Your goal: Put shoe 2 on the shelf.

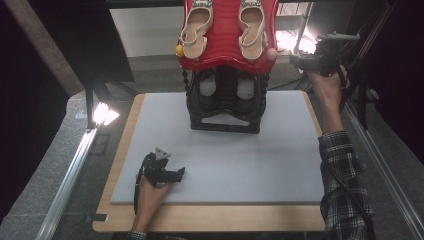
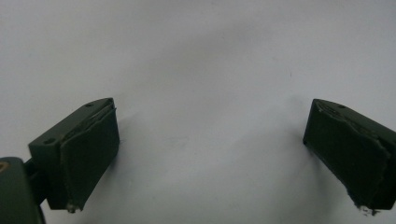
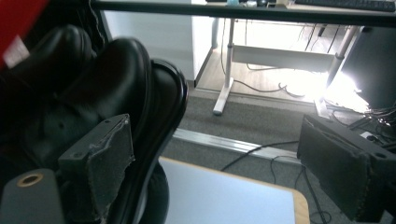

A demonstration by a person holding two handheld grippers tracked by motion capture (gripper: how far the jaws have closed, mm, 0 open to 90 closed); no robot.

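My left tool (image 1: pixel 172 172) rests low on the grey mat (image 1: pixel 225 165) that covers the surface (image 1: pixel 210 220), near its front-left corner; its jaws stand wide apart with only bare mat between them, as the left gripper view shows. Behind the middle of the mat stands a two-tier shoe rack (image 1: pixel 225 105): the red upper tier (image 1: pixel 227 35) carries a pair of beige sandals (image 1: pixel 197 25), and the black lower tier (image 1: pixel 225 112) holds a pair of black shoes (image 1: pixel 207 85). Over by the rack's right side, raised above the mat's far right corner, my right tool (image 1: pixel 295 60) points toward the rack. Its jaws are apart and grip nothing, and in the right gripper view a glossy black shoe (image 3: pixel 107 84) sits just beside one jaw.
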